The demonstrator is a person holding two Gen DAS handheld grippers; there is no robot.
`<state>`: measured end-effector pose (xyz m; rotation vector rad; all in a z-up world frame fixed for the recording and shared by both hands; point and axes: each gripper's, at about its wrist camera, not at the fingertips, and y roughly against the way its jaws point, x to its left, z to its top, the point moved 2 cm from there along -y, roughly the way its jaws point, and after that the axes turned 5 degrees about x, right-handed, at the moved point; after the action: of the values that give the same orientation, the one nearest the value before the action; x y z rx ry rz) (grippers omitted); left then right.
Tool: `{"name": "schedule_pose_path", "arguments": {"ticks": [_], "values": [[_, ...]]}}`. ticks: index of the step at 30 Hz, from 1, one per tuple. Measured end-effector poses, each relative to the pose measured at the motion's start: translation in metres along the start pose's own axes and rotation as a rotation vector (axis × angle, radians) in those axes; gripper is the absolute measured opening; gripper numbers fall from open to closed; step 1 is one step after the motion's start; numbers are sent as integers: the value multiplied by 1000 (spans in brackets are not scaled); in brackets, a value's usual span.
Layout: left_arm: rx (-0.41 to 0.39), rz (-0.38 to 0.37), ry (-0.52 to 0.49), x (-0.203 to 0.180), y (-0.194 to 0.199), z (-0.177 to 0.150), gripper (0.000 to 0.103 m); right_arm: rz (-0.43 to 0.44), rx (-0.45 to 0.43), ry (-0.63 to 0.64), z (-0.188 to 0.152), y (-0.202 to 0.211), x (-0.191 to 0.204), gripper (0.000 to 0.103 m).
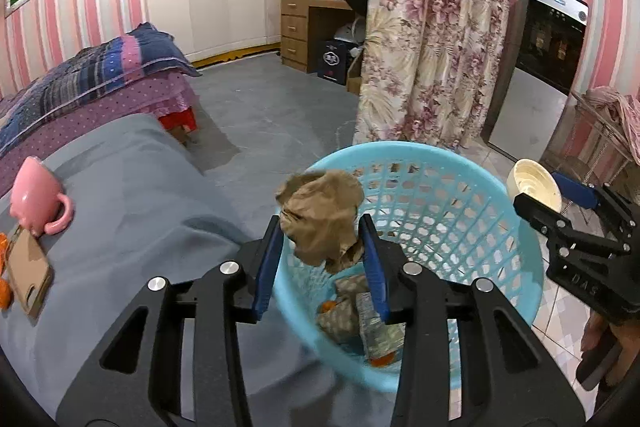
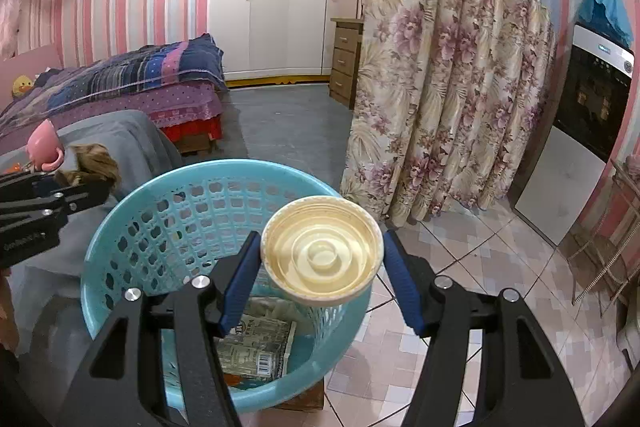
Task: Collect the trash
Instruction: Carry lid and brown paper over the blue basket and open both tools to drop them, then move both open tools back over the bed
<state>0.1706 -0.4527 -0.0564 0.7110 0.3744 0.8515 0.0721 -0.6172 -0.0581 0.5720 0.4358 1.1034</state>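
L tool (image 1: 320,239) is clamped on a crumpled brown paper wad (image 1: 320,215), held over the near rim of the blue mesh basket (image 1: 460,203). R tool (image 2: 320,267) grips a cream plastic lid (image 2: 322,250) w/ both pads pressed to its edges, above the same basket's far rim. Inside the basket: packaging & orange scraps. Pink mug (image 1: 36,199) lies tipped on the grey-covered tabletop (image 1: 132,195), next to a brown card (image 1: 28,275).

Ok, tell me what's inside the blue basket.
The blue basket holds printed wrappers, brown paper scraps and orange bits. The grippers and their held items cover part of the bottom.
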Motion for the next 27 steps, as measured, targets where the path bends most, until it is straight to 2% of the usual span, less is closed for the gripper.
{"name": "schedule_pose_path", "arguments": {"ticks": [1,2,4,8,13,20,22,24,27], "values": [[3,-1,-4,-3,-1,1,47,-1,1,-4,-1,1,0,61],[0,8,-4,-4,-2,4,60,-1,3,-11,-1,0,-2,61],[-26,36,8,-1,2,6,73,-1,6,-15,-1,0,-2,61],[-33,70,20,17,10,4,84,3,11,-5,-1,-2,2,61],[-46,120,85,51,27,-4,91,23,21,-18,-2,-9,13,61],[-58,170,119,83,48,-15,93,39,41,-20,-5,-25,42,62],[-64,181,135,91,55,-18,94,34,38,-27,-5,-28,47,85],[-68,188,142,98,63,-21,94,29,31,-32,-2,-28,53,92],[-86,210,147,109,80,-25,95,23,25,-18,8,-24,64,94]]}}
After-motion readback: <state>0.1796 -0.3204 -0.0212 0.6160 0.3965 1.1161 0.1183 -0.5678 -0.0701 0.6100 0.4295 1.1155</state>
